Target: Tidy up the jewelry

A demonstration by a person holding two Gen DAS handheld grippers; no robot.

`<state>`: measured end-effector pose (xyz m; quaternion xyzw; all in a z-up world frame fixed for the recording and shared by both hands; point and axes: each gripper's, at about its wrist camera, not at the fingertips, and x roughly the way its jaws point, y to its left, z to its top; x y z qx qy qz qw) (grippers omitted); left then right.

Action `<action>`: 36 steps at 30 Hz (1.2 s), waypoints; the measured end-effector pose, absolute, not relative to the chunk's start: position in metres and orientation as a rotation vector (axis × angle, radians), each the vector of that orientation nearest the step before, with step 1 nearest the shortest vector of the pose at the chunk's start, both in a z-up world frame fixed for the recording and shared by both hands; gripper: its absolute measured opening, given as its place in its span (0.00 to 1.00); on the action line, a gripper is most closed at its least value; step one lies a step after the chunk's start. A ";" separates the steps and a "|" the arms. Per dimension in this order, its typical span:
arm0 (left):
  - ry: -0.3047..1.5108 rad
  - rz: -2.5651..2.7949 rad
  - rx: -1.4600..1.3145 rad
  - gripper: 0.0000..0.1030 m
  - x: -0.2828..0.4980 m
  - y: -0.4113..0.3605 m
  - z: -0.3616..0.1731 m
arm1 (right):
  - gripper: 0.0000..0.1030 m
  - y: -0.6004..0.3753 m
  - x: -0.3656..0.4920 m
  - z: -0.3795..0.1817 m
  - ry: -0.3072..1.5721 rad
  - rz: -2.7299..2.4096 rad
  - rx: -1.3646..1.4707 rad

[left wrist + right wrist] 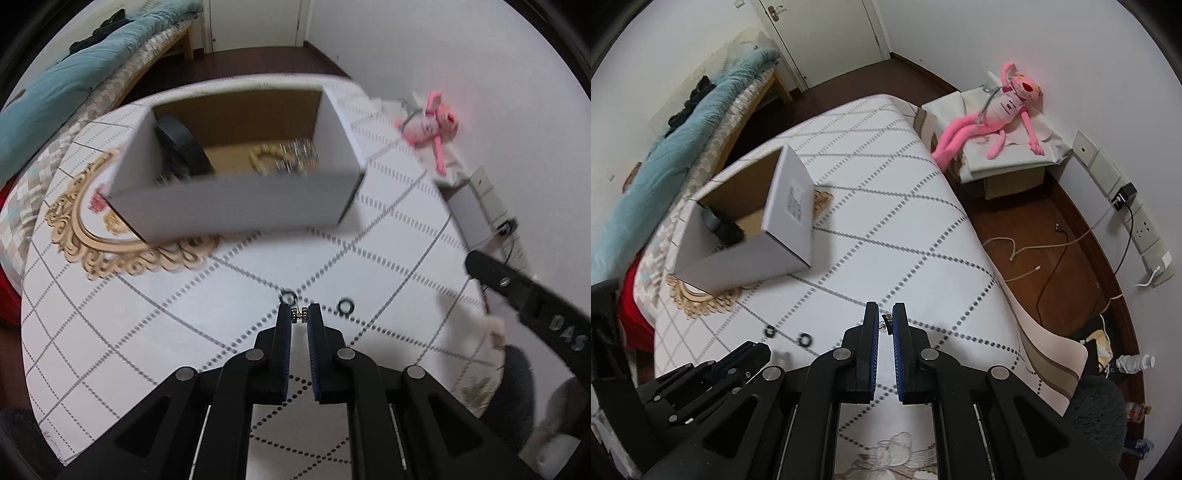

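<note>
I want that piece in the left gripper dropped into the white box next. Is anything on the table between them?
Nothing visible blocks it. The left gripper holds a small gold piece; the patterned tablecloth ahead is bare up to the white box, whose top is open. Two dark rings lie flat beside the tips.

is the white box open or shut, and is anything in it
Open, not empty: the box has no lid on top, and the left wrist view shows a dark round thing and blurred beaded jewelry inside.
</note>
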<state>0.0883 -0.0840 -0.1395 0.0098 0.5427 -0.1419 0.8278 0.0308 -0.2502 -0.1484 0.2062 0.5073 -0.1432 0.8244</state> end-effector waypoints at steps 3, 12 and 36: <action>1.118 -0.307 -0.033 0.06 0.097 -0.068 -0.111 | 0.07 -0.245 0.041 -0.133 1.052 -0.264 0.451; 1.070 -0.276 -0.091 0.06 0.159 -0.034 -0.064 | 0.07 -0.218 0.113 -0.099 1.015 -0.102 0.426; 1.199 -0.052 -0.066 0.72 0.234 0.012 -0.085 | 0.41 -0.206 0.239 -0.129 1.261 0.010 0.369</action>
